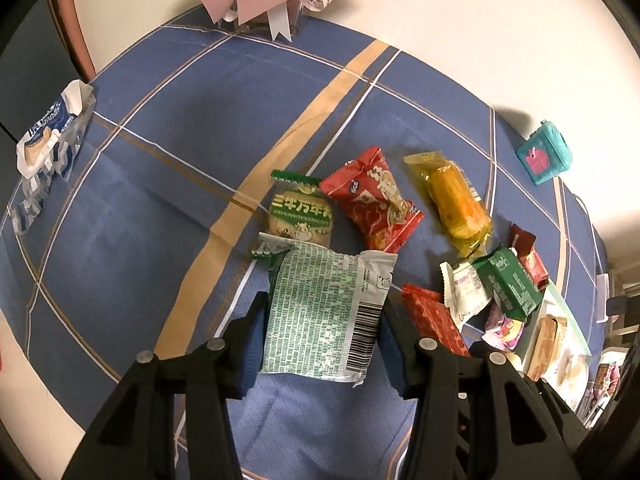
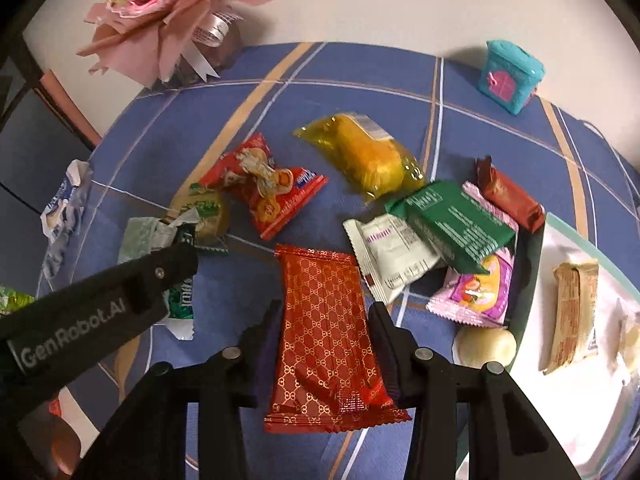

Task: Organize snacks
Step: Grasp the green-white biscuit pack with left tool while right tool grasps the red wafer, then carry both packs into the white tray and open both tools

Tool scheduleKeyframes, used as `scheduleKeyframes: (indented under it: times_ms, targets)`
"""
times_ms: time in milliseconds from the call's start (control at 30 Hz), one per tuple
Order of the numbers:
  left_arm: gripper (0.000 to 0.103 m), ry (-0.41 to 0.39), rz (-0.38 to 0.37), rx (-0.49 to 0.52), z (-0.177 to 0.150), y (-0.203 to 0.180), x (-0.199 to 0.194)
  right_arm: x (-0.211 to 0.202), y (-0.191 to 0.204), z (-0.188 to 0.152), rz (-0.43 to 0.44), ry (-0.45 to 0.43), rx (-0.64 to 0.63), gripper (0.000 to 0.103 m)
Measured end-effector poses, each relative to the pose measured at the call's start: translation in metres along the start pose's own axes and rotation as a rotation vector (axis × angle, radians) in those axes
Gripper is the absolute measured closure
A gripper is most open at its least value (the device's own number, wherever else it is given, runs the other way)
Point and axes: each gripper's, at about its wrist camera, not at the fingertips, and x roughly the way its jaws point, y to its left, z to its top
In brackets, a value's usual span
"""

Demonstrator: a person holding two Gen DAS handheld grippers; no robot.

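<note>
Pink bouquet (image 2: 160,8) — teal toy house (image 2: 510,76)

The left hand-held gripper (image 1: 323,320) is matte black plastic: two angled arms run forward, each bearing a round silver screw head near its joint, four in a row. Its fingers (image 1: 253,332) carry dark blue pads on their inner faces. The right hand-held gripper (image 2: 325,332) is built the same way, with black struts, the same silver screw heads and dark pads that look purplish blue. Seen from the right wrist camera, the left one's black side carries pale grey lettering, "GenRobot.AI", and one small screw ahead of the lettering.
</note>
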Motion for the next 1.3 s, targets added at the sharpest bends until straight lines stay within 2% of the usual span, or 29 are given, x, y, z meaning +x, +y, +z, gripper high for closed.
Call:
scheduleKeyframes:
  times_ms: [233, 500, 800, 1000, 1300]
  targets:
    - [0.05, 0.0, 0.005, -0.005, -0.006, 0.005, -0.002, 0.003, -0.008, -0.009, 0.037, 0.049, 0.038, 0.057]
    - [0.05, -0.029, 0.011, -0.005, -0.009, 0.007, -0.015, -0.018, -0.012, -0.006, 0.113, 0.036, 0.051, 0.057]
    - [0.05, -0.075, 0.009, -0.002, -0.011, 0.001, -0.035, -0.053, -0.026, -0.005, 0.125, -0.024, 0.076, 0.057]
    - [0.05, -0.095, -0.019, 0.047, -0.02, -0.026, -0.047, -0.083, -0.057, -0.007, 0.109, -0.083, 0.131, 0.057]
    - [0.05, -0.051, -0.131, 0.227, -0.054, -0.117, -0.05, -0.113, -0.156, -0.027, 0.012, -0.138, 0.334, 0.057]
